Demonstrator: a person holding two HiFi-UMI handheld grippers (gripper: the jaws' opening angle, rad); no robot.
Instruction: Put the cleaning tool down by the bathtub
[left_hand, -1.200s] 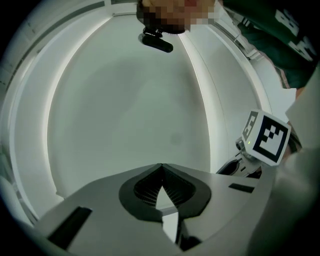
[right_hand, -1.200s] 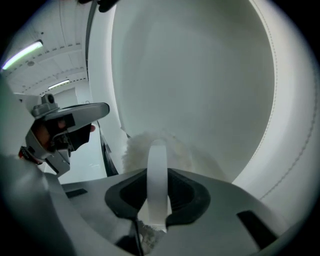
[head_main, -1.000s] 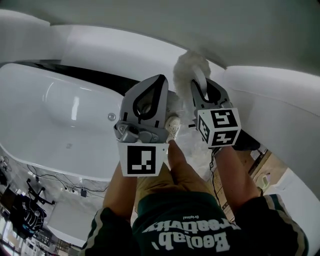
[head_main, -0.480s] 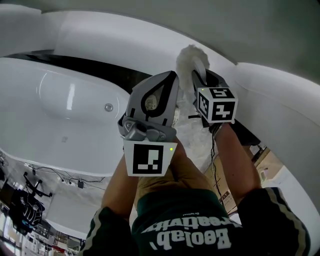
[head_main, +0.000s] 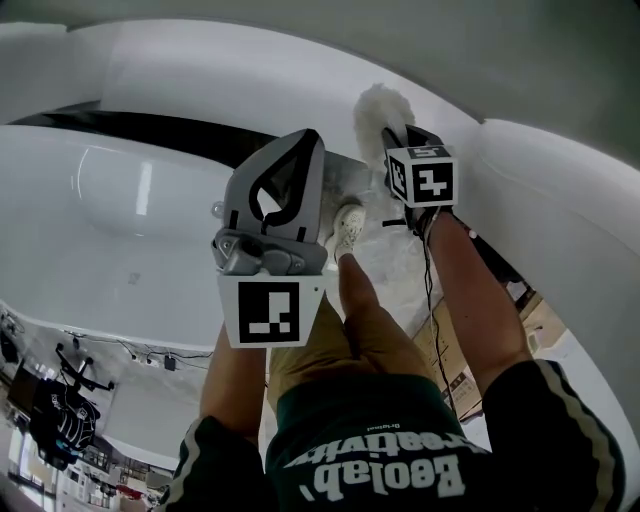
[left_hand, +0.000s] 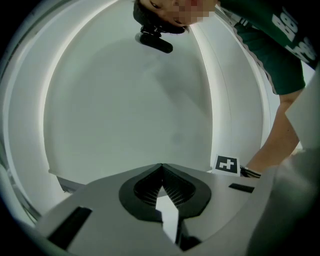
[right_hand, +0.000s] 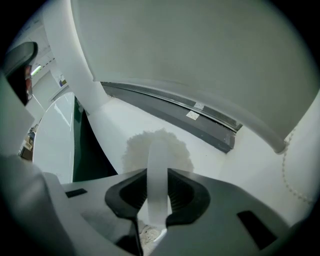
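Between right gripper (right_hand: 158, 176) fingers (right_hand: 186, 192), cleaning tool (right_hand: 157, 150) handle clamped, head beyond

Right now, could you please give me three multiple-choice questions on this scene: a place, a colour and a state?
1. Where is the fluffy head of the cleaning tool? A. on the drain B. just beyond the tips of the right gripper C. on the person's knee
2. What colour is the tool? A. white B. red C. black
3. How is the left gripper? A. wide open B. shut on the tool C. shut, empty
Answers: B, its handle runs between those jaws; A, handle and head are both white; C, its jaws meet with nothing between.
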